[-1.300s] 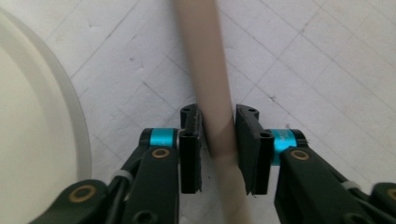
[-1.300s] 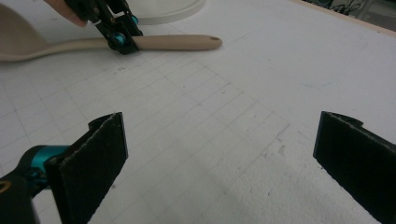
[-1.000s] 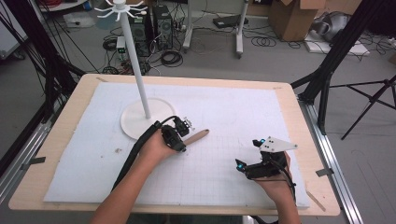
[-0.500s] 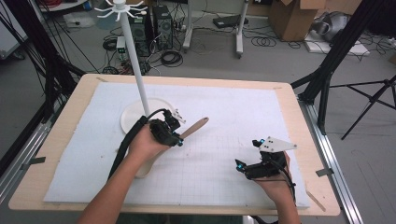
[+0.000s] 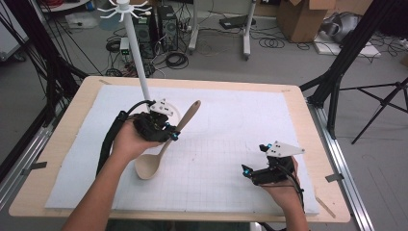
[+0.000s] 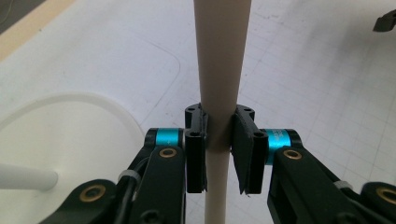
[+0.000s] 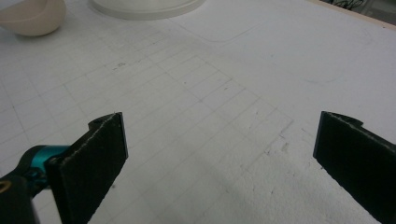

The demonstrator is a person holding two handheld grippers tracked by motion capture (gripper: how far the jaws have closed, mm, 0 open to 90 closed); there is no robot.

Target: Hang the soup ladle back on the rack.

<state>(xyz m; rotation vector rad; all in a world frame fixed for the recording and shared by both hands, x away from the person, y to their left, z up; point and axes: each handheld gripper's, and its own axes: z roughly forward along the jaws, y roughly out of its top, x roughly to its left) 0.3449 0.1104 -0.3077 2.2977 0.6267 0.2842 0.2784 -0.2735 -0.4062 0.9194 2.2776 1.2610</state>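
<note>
A beige spoon (image 5: 166, 144) hangs tilted above the white mat, handle end up and away, bowl low toward the front. My left gripper (image 5: 169, 134) is shut on the spoon's handle, just in front of the white stand's round base (image 5: 179, 113). In the left gripper view the handle (image 6: 219, 70) runs straight up between the pads of the left gripper (image 6: 219, 119), which press on it from both sides. My right gripper (image 5: 252, 160) rests low at the front right, open. In the right gripper view the right gripper (image 7: 224, 130) has wide jaws and only mat between them.
The stand's tall white pole (image 5: 137, 57) rises to a ring of hooks (image 5: 122, 7) at the back left. A gridded white mat (image 5: 231, 120) covers the wooden table (image 5: 62, 139). The spoon's bowl (image 7: 32, 16) and the stand's base (image 7: 144, 7) lie far across the mat from the right gripper.
The left gripper has risen from the mat with the spoon, which has swung from lying flat to steeply tilted, its bowl now hanging clear. The right gripper has stayed put.
</note>
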